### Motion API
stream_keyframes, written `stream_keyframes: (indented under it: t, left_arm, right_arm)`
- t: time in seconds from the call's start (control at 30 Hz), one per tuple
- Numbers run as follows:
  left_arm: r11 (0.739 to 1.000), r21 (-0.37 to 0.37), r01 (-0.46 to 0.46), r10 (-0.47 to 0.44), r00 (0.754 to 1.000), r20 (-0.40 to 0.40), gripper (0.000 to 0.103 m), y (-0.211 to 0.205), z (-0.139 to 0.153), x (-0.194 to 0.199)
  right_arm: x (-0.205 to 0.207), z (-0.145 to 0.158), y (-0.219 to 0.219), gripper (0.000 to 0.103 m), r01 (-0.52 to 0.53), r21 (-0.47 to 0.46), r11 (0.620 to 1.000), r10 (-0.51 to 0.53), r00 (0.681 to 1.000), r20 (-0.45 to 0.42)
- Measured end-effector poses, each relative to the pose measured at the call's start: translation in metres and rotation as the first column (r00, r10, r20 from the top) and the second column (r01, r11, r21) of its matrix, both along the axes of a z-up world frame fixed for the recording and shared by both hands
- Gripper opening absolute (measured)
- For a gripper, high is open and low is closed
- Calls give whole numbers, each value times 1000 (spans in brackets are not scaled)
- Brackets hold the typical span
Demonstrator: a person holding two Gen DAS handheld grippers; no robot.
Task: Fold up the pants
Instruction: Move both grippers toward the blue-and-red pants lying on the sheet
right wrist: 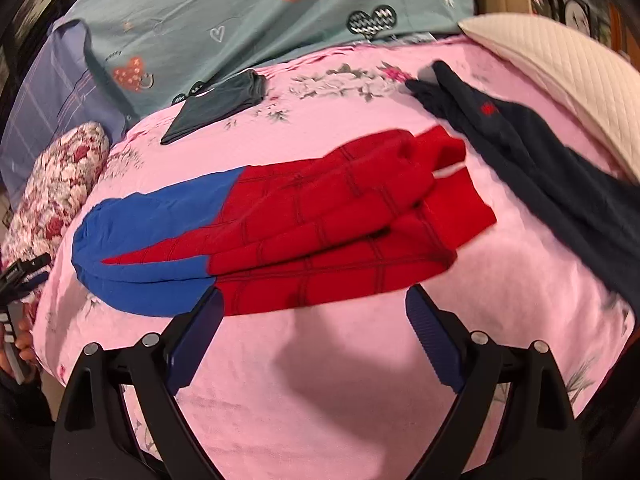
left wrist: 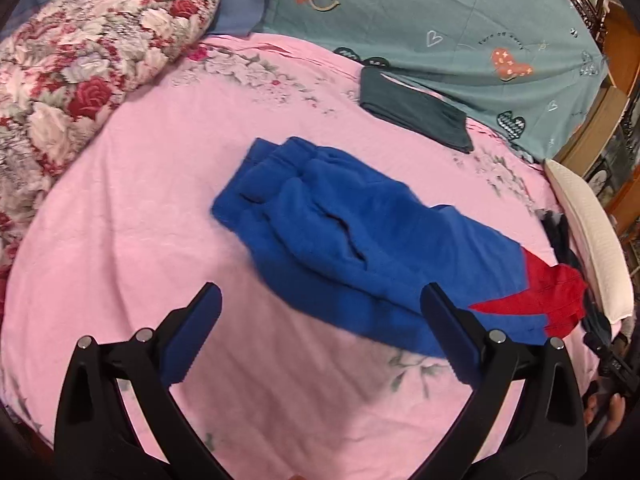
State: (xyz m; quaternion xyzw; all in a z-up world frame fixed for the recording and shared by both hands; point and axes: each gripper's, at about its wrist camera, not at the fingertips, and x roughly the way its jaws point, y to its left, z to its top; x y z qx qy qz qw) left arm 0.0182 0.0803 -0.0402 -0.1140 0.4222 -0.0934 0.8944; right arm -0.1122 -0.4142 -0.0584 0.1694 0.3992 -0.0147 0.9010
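Pink sheet [left wrist: 120, 220] carries a folded dark garment [left wrist: 416, 110] — floral quilt [left wrist: 72, 72] beside (bunched), navy clothing [right wrist: 540, 176].

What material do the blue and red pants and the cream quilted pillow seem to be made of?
Blue and red pants: probably soft fleece or thick knit; matte, fuzzy surface, stitched grid lines on the red part. Cream quilted pillow: probably padded fabric, shown by its diamond stitching.

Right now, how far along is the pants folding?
Done: blue and red pants lie on the pink sheet, legs stacked lengthwise. In hand: nothing; left gripper and right gripper are open above the sheet. Left: folding them across.
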Motion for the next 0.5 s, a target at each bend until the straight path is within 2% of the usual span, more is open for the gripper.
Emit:
stream_keyframes:
  t: [0.13, 0.2, 0.3, 0.33, 0.4, 0.5]
  left_arm:
    - [998, -45, 46, -47, 998, -30, 101, -18, -4, 17]
    - [995, -95, 41, -48, 996, -77, 100, -20, -12, 30]
    - [981, -191, 36, -62, 989, -132, 95, -18, -23, 39]
    - [978, -205, 40, -70, 988, -139, 93, -19, -25, 40]
    - [973, -223, 58, -93, 984, -151, 89, -26, -27, 41]
    - [970, -232, 70, -111, 980, -168, 72, -34, -31, 48]
  right_arm:
    - [-2, 1, -4, 91, 8, 13, 1000, -8, 1000, 6]
    - [-2, 2, -4, 85, 1, 22, 1000, -1, 1000, 9]
    - [0, -1, -3, 64, -31, 42, 999, 31, 1000, -1]
    - [1, -2, -3, 57, -40, 51, 998, 41, 999, -7]
    - [2, -5, -4, 57, -41, 60, 997, 41, 999, -14]
    - [2, -6, -6, 57, -30, 62, 998, 31, 999, -13]
